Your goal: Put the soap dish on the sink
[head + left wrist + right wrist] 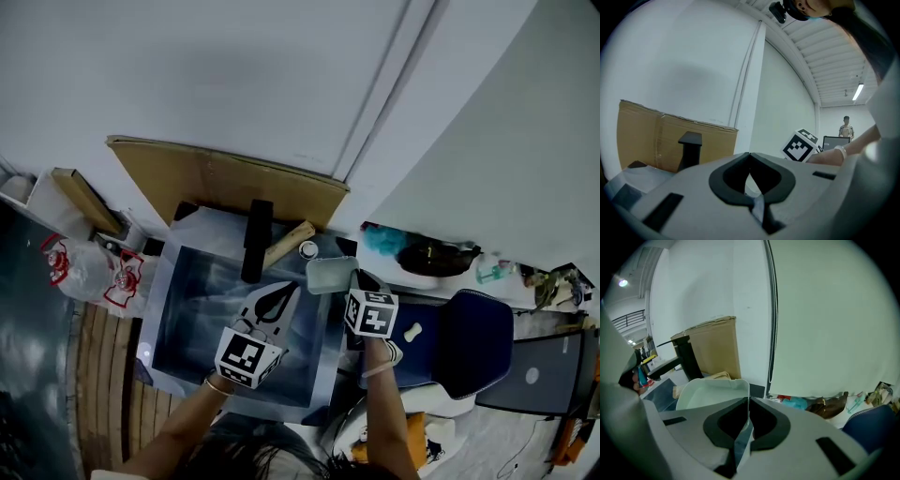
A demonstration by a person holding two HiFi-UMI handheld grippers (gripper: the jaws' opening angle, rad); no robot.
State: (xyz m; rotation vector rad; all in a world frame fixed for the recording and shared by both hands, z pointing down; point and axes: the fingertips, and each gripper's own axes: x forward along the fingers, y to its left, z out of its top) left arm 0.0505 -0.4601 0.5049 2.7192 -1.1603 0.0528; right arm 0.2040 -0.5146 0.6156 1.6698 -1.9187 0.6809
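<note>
The soap dish (331, 275) is a pale green shallow tray, held level over the right rim of the steel sink (178, 309). My right gripper (357, 278) is shut on its near edge; in the right gripper view the jaws pinch the soap dish (712, 392) by its thin wall, with my right gripper (749, 405) closed there. My left gripper (279, 298) hovers over the basin, shut with nothing in it. In the left gripper view my left gripper (750, 158) points at the wall, with the black faucet (690, 150) to its left.
The black faucet (256, 239) stands at the sink's back edge, with a wooden roll (289, 242) and a small round cap (308, 249) beside it. Cardboard (225, 178) leans on the wall behind. A blue chair (473, 342) is at right, plastic bags (89, 267) at left.
</note>
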